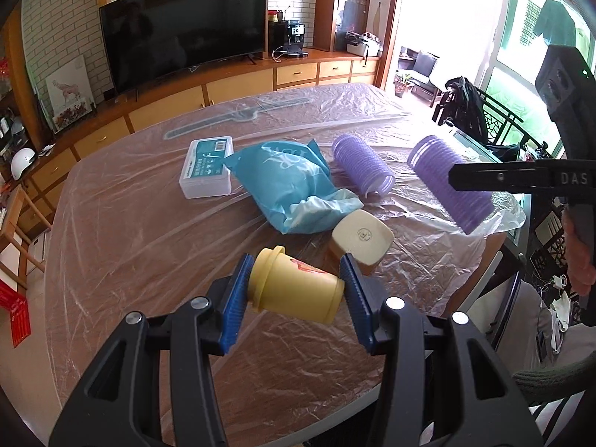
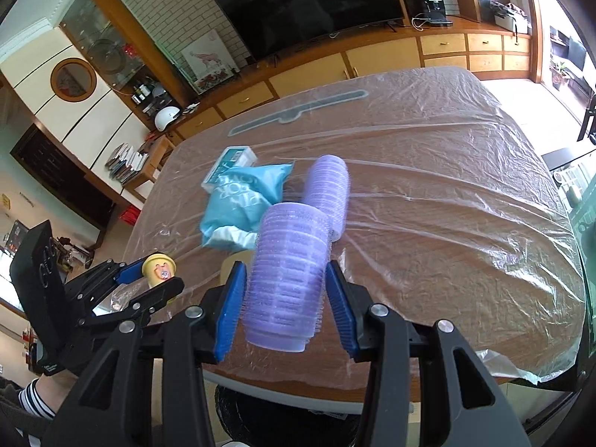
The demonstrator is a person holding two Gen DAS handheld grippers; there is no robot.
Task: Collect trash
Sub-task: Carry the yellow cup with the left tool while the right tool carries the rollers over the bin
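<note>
We are clamping the left gripper across the ends of a small yellow cup, smooth, hard and lidded, lifted above the film-covered table; we are judging that a level carry should keep it from slipping between the ribbed pads. We are closing the right gripper on 1 purple hair roller, bristly and springy, above the near edge, so gentle pressure suits it.
</note>
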